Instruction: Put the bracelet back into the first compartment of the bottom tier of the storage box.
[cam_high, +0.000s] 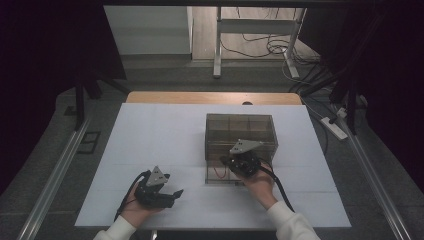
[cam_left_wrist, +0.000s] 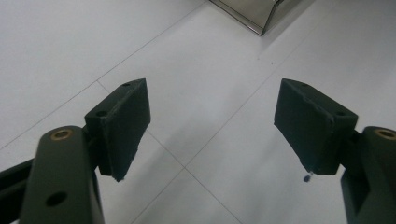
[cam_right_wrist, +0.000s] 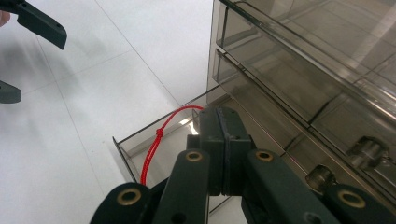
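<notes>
In the clear drawer box (cam_high: 240, 135), the bottom drawer (cam_right_wrist: 154, 140) stands open; the right tool (cam_right_wrist: 222, 140), clenched, pinches its red cord (cam_right_wrist: 156, 140).

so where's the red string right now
The red string loops in the slightly open bottom drawer of the clear drawer box, beside the shut right tool.

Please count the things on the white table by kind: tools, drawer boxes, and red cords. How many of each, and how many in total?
Tools: 2, the left tool and the right tool
Clear drawer box: 1
Red cord: 1, a loop on the pulled-out bottom drawer
Total: 4
</notes>
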